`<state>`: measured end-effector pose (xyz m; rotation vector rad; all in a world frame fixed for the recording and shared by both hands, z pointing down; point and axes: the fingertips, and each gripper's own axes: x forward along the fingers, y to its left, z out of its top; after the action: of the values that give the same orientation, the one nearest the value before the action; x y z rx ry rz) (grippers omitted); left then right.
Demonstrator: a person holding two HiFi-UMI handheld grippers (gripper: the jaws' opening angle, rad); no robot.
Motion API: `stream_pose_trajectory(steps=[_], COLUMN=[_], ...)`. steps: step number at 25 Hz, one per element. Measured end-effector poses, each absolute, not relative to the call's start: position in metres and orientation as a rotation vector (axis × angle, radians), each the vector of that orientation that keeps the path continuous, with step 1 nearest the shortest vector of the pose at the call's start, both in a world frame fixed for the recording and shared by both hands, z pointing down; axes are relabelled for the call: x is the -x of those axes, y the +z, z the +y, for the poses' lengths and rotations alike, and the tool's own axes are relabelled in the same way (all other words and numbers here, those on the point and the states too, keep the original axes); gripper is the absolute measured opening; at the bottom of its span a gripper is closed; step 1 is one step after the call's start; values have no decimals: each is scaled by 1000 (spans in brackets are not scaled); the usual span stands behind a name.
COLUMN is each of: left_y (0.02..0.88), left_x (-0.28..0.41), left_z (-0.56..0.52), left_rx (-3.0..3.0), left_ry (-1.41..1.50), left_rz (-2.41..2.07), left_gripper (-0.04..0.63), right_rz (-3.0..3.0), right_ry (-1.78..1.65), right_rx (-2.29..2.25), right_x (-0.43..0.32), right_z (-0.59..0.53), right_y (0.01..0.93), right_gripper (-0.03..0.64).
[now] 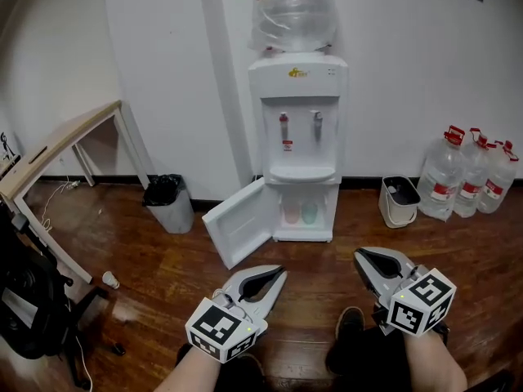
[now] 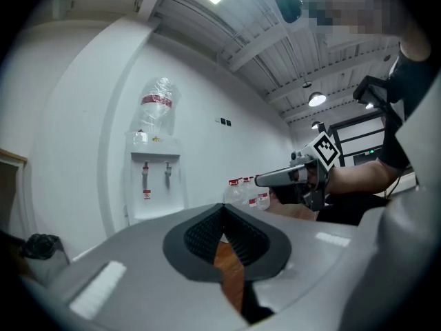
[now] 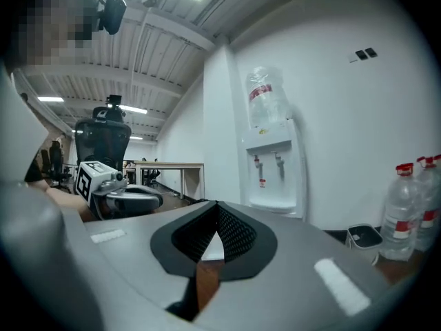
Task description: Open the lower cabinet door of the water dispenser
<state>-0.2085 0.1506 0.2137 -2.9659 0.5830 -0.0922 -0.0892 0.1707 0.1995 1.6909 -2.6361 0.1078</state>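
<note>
A white water dispenser point(image 1: 297, 121) stands against the far wall with a clear bottle on top. Its lower cabinet door point(image 1: 239, 222) is swung wide open to the left, and two cups show inside the cabinet point(image 1: 301, 212). My left gripper point(image 1: 276, 274) hangs low at the bottom left of the head view, well short of the dispenser, jaws shut with nothing between them. My right gripper point(image 1: 362, 258) is level beside it at the bottom right, also shut and empty. The dispenser point(image 2: 155, 178) shows far off in the left gripper view, and likewise the dispenser point(image 3: 274, 171) in the right gripper view.
A black-lined waste bin point(image 1: 168, 203) sits left of the open door. A small white bin point(image 1: 399, 200) and several water jugs point(image 1: 470, 175) stand at the right wall. A wooden table point(image 1: 57, 147) and a black chair point(image 1: 29, 305) are on the left. A paper cup point(image 1: 109, 280) lies on the wood floor.
</note>
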Motion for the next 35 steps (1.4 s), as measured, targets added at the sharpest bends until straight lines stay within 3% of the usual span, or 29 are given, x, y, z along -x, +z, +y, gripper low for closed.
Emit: stream_pose_trajectory(steps=[9, 14, 23, 35], left_y=[139, 159, 163, 156], left_x=[203, 210, 194, 165], left_z=[140, 116, 95, 77], left_rx=[3006, 3050, 3012, 2924], left_ry=[1, 116, -4, -61], left_rz=[613, 761, 797, 889], left_gripper=[5, 4, 4, 3], right_rz=[-2687, -2657, -2776, -2708], right_ry=[134, 72, 35, -40], right_rx=[-1742, -1723, -1645, -1607], right_x=[53, 51, 60, 8], right_z=[163, 146, 111, 79], right_y=[189, 189, 166, 167], right_gripper=[2, 2, 2, 2])
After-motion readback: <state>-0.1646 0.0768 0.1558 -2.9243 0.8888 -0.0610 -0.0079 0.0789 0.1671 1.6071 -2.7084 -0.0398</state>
